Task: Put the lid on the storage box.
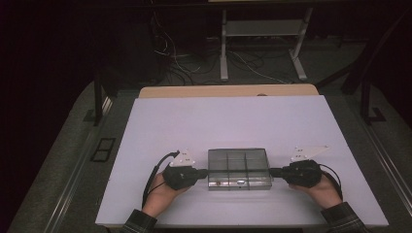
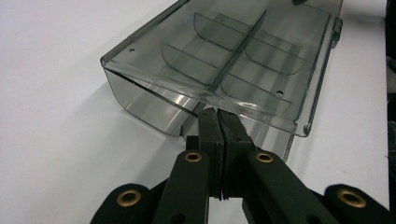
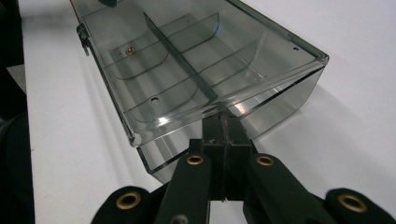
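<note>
left gripper (image 2: 218, 122) jaws closed, right gripper (image 3: 223, 127) too, tips at clear box (image 1: 239, 168) ends; no writing readable.

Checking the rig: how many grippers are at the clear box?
2. The left gripper is at the left end of the clear box, and the right gripper is at its right end. Both have their fingers shut. None appears hidden.

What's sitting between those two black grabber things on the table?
The clear smoky plastic compartment box lies between the left gripper and right gripper, whose shut tips meet its ends, seen in the high view.
</note>
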